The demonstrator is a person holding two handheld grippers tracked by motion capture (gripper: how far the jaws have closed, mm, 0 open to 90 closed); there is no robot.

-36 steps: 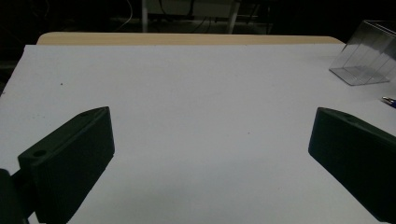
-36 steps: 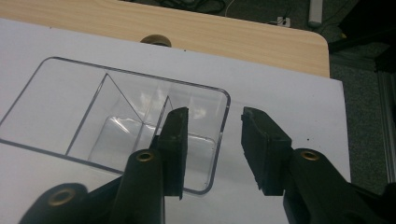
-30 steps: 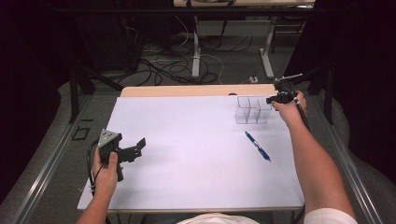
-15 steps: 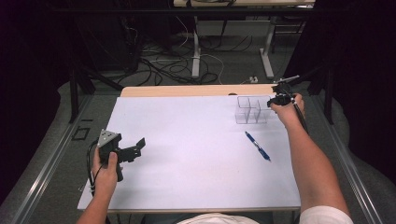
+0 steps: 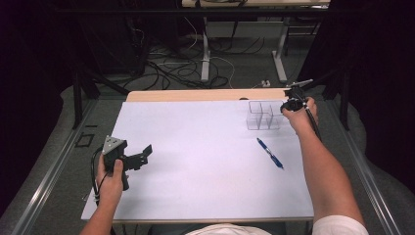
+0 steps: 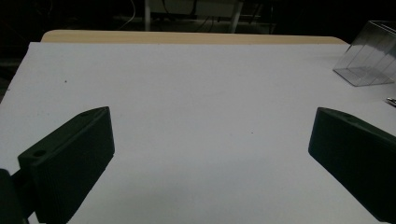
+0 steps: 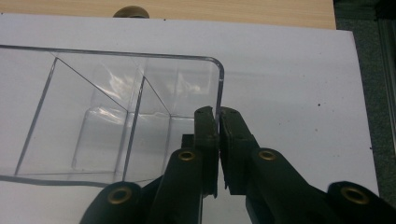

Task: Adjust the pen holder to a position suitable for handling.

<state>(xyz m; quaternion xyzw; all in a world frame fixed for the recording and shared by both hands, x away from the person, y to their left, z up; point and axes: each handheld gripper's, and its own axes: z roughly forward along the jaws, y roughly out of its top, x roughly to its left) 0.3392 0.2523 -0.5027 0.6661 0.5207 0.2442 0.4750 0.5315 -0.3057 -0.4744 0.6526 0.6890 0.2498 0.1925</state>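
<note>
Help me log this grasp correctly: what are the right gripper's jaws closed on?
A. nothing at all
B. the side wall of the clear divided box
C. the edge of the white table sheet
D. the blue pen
B: in the right gripper view the right gripper has one jaw inside and one outside the wall of the clear divided box, pressed together on it, while the blue pen lies apart on the table.
</note>
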